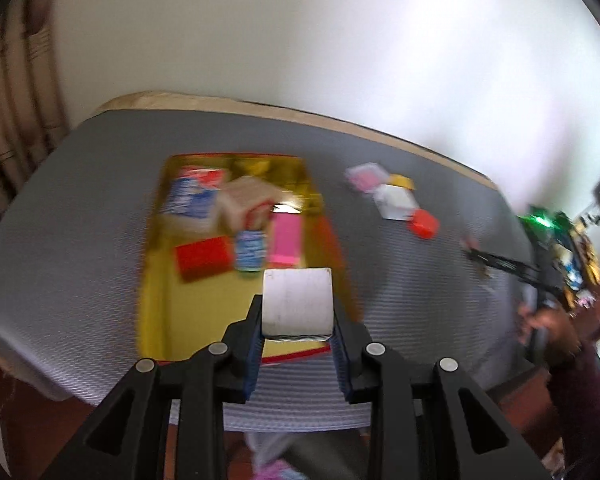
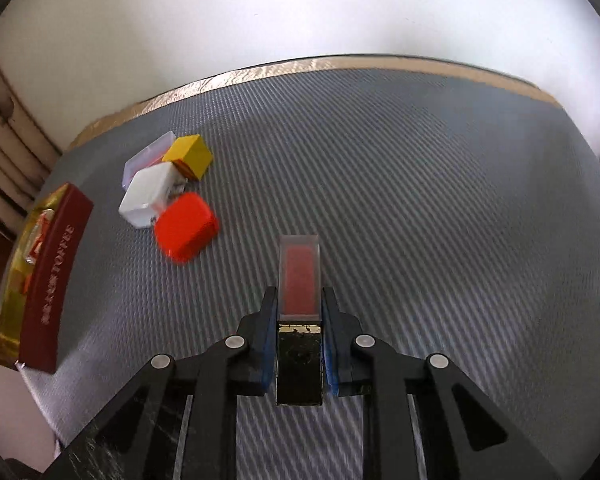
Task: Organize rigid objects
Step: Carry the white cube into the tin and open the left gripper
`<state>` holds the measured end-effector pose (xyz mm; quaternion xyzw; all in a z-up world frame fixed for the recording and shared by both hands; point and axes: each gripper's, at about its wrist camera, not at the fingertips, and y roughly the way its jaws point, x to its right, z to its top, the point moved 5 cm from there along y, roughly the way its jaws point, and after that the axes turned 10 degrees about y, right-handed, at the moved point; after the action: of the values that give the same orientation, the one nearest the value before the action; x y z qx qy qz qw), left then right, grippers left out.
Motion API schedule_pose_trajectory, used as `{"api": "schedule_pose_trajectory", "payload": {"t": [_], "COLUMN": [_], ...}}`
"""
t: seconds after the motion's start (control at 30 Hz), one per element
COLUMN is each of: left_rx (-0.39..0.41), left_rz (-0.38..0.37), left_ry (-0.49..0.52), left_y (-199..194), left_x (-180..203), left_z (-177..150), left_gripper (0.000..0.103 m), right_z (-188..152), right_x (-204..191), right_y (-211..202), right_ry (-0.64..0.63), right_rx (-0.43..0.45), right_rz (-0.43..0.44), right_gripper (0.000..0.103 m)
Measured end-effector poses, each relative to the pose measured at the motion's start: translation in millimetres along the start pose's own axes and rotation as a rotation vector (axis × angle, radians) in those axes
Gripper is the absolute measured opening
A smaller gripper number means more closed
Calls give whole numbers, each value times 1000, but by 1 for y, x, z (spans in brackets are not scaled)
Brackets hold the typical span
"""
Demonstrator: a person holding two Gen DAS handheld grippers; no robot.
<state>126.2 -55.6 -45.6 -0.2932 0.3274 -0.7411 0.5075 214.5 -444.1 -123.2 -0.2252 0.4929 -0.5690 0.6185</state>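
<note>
My left gripper (image 1: pixel 298 330) is shut on a white square box (image 1: pixel 298 300), held above the near end of a gold-lined tray (image 1: pixel 156 280). The tray holds several small boxes: a red one (image 1: pixel 204 258), a pink one (image 1: pixel 286 240), a blue-white one (image 1: pixel 192 200). My right gripper (image 2: pixel 300 312) is shut on a clear slim case with red inside and a gold base (image 2: pixel 300 276), above the grey mat. Left of it lie an orange-red box (image 2: pixel 186 226), a white box (image 2: pixel 148 192), a yellow box (image 2: pixel 190 154) and a clear case (image 2: pixel 148 156).
The tray's dark red side wall (image 2: pixel 56 276) stands at the left edge of the right wrist view. A grey ribbed mat (image 2: pixel 420 200) covers the table. The loose boxes also show right of the tray (image 1: pixel 396 200). The right gripper and hand show at far right (image 1: pixel 540 280).
</note>
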Motion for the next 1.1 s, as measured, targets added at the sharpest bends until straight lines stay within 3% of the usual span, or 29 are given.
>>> {"api": "schedule_pose_trajectory", "payload": {"t": [0.1, 0.5, 0.83, 0.97, 1.1], "left_rx": [-23, -74, -89, -107, -77], "left_rz": [58, 115, 164, 189, 222], "left_ry": [-5, 2, 19, 22, 24], "left_y": [11, 68, 81, 83, 72], "left_x": [-22, -51, -59, -60, -60], "left_z": [-2, -4, -5, -6, -3], "left_gripper": [30, 30, 31, 39, 40], "right_z": [-10, -25, -25, -26, -25], "right_x": [6, 19, 20, 21, 20], "right_y": [-8, -26, -23, -24, -29], "right_ry": [33, 105, 117, 121, 131], "right_rx": [-1, 2, -6, -6, 2], "right_rz": [16, 37, 35, 33, 38], "right_gripper": [19, 19, 19, 19, 19]}}
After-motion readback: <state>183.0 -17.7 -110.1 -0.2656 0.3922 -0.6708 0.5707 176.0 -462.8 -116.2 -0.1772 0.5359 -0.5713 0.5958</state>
